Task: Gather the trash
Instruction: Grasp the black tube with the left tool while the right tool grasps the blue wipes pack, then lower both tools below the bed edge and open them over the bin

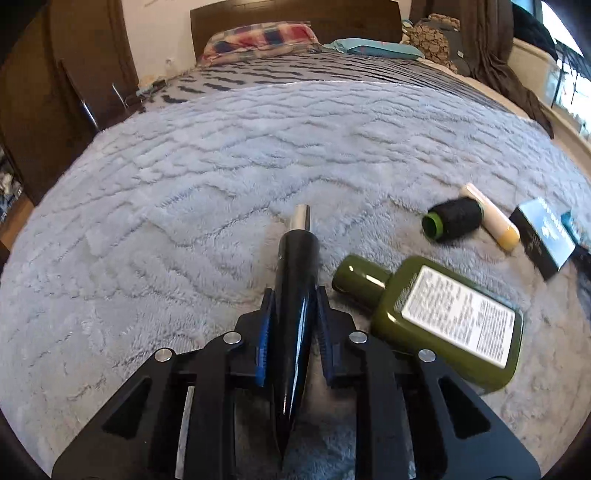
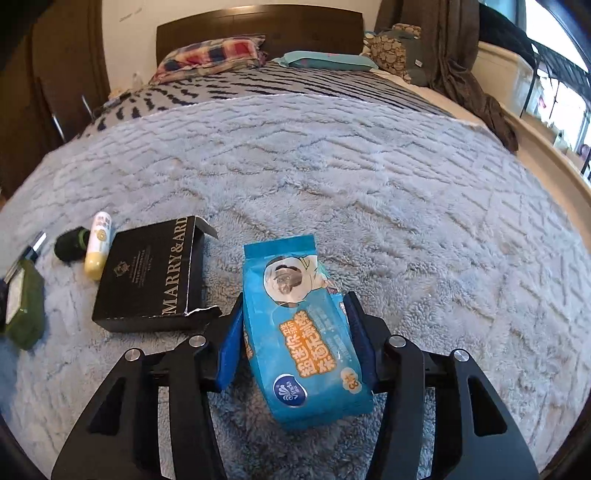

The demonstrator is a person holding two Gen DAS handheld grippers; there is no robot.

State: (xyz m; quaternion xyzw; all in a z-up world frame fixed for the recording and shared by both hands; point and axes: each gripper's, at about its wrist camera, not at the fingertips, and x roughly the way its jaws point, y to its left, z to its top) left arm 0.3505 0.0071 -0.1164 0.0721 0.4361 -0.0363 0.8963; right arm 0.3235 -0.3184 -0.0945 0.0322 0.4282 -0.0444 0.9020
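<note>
My left gripper point(image 1: 294, 295) is shut on a black tube point(image 1: 295, 314) with a silver cap, held just above the grey blanket. A green bottle point(image 1: 436, 317) lies right of it, with a black thread spool point(image 1: 452, 219), a white-and-yellow tube point(image 1: 491, 218) and a black box point(image 1: 546, 236) beyond. My right gripper point(image 2: 297, 299) is shut on a blue wipes pack point(image 2: 303, 332). Left of it lie the black box point(image 2: 151, 273), the white-and-yellow tube point(image 2: 96, 245), the spool point(image 2: 70, 245) and the green bottle point(image 2: 24, 306).
The fluffy grey blanket point(image 1: 221, 155) covers the bed. Pillows point(image 1: 258, 38) and a dark headboard point(image 1: 295, 14) are at the far end. A dark wardrobe point(image 1: 55, 92) stands at left, and a window ledge point(image 2: 535, 133) with brown cloth at right.
</note>
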